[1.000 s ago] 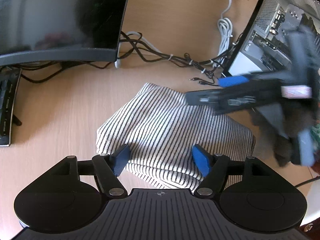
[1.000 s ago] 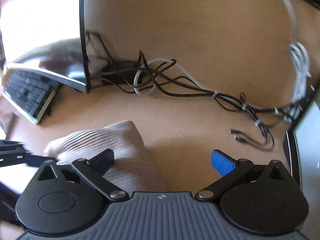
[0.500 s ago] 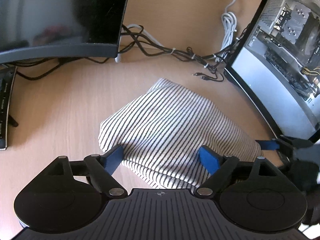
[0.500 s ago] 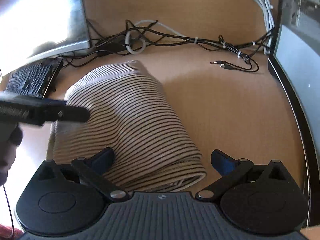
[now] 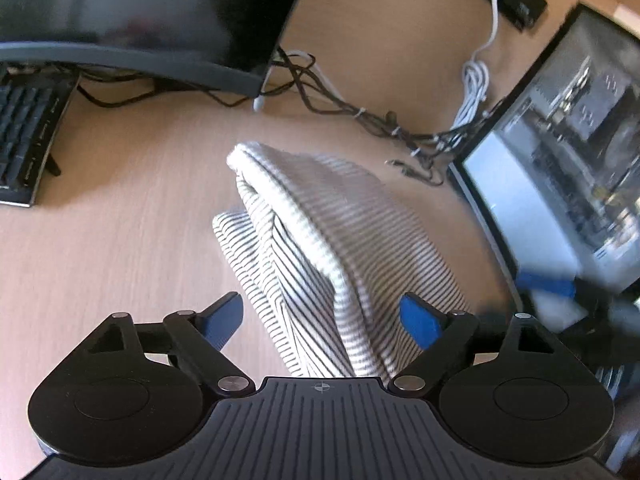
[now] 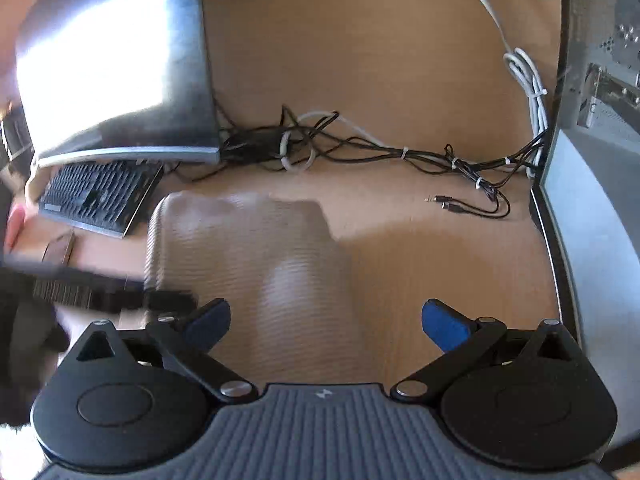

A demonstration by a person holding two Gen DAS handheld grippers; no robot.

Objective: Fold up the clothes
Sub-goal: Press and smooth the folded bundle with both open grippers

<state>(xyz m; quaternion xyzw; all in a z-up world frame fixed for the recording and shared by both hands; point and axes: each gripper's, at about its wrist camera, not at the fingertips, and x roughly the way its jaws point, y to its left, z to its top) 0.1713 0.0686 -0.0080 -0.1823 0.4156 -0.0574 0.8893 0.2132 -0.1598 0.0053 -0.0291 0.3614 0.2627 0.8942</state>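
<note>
A folded black-and-white striped garment [image 5: 336, 248] lies on the wooden desk, with one fold raised like a ridge. In the right wrist view it [image 6: 248, 248] is motion-blurred. My left gripper [image 5: 324, 316] is open, its blue fingertips [image 5: 420, 320] straddling the near end of the garment. My right gripper [image 6: 326, 320] is open and empty, with the garment's near edge between its fingers; it shows blurred at the right of the left wrist view [image 5: 548, 288]. The left gripper shows as a dark blur at the left of the right wrist view [image 6: 100, 292].
A curved monitor [image 5: 140, 20] and a keyboard [image 5: 24, 144] stand at the back left. A tangle of cables [image 6: 360, 152] runs along the back. An open computer case [image 5: 568, 168] stands at the right.
The garment has changed shape: a fold now stands up as a ridge where it lay flat. Both grippers have shifted, and the right one has swung to the left gripper's right side.
</note>
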